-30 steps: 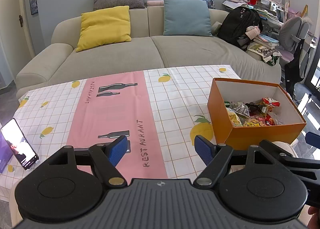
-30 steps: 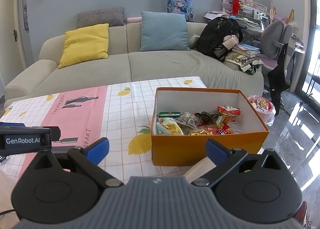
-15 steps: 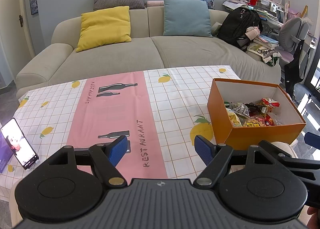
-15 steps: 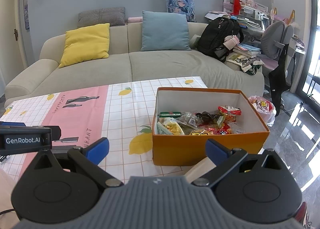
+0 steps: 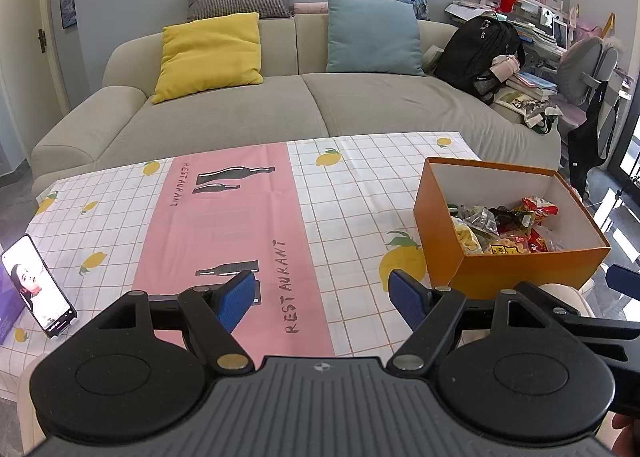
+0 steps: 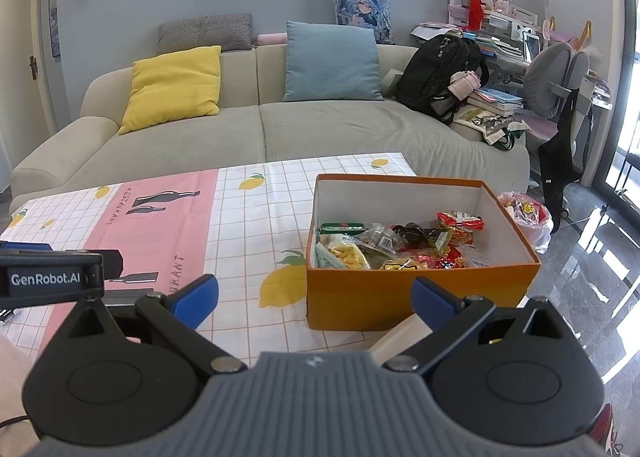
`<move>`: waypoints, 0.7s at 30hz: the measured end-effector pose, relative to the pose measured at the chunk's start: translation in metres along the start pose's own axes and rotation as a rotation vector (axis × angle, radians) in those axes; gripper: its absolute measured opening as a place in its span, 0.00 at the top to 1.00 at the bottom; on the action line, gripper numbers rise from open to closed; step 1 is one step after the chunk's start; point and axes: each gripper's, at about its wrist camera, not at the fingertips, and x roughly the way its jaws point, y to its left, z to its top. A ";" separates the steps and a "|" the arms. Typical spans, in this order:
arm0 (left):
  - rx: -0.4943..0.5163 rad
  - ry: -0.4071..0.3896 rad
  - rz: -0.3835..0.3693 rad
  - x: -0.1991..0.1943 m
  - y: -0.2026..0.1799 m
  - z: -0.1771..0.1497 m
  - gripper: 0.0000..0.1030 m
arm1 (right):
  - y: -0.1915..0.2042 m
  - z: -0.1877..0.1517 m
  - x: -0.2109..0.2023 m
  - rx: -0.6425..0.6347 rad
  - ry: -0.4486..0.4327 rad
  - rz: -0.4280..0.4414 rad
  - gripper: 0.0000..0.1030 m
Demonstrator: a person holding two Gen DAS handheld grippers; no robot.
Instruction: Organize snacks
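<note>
While both claws gape empty, the snack box (image 6: 420,289) sits just beyond the right claw (image 6: 314,299).

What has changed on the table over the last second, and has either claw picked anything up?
Nothing has visibly moved. The left claw and right claw stay open and empty, hovering over the near table edge. The orange box sits where it was, snack packets still inside, and the phone remains propped at the left.
</note>
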 end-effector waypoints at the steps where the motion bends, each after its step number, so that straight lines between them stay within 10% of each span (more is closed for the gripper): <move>1: 0.000 0.000 0.000 0.000 0.000 0.000 0.14 | 0.000 0.000 0.000 0.000 0.000 -0.001 0.03; 21: 0.011 -0.008 -0.004 -0.004 -0.004 0.006 0.14 | -0.006 -0.004 0.001 -0.007 0.016 0.017 0.03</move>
